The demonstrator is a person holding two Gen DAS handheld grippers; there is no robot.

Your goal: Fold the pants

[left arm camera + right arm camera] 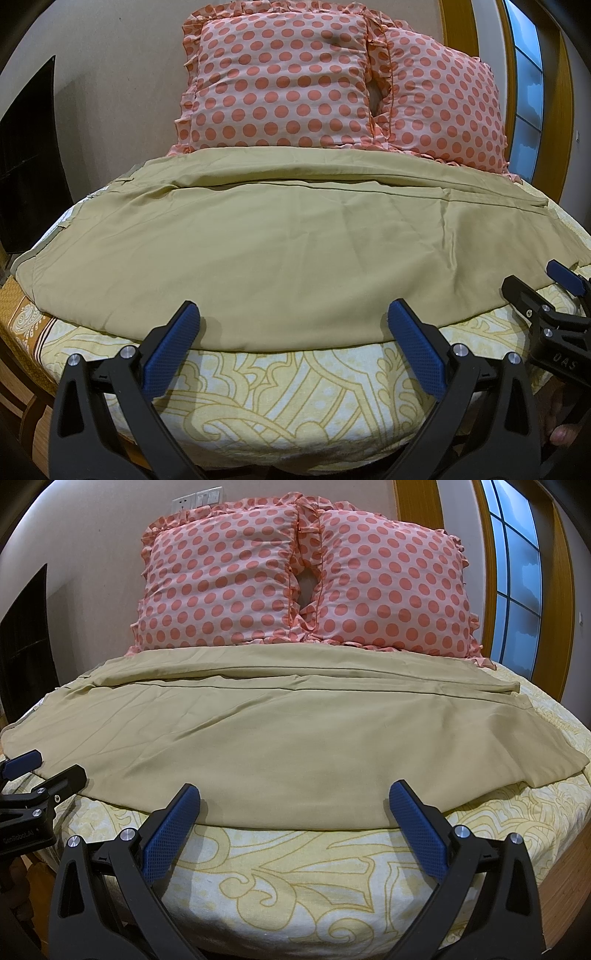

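Note:
Khaki pants (280,243) lie flat across the bed, lengthwise left to right, one leg folded over the other; they also show in the right wrist view (280,731). The waistband end is at the left. My left gripper (293,319) is open and empty, its blue-padded fingers just at the pants' near edge. My right gripper (295,799) is open and empty at the same near edge, further right. The right gripper also shows in the left wrist view (543,291) at the right, and the left gripper shows in the right wrist view (48,771) at the left.
The bed has a yellow patterned sheet (280,391), also in the right wrist view (295,878). Two pink polka-dot pillows (280,81) (391,583) stand against the wall behind the pants. A dark screen (26,162) is at the left, a window (517,590) at the right.

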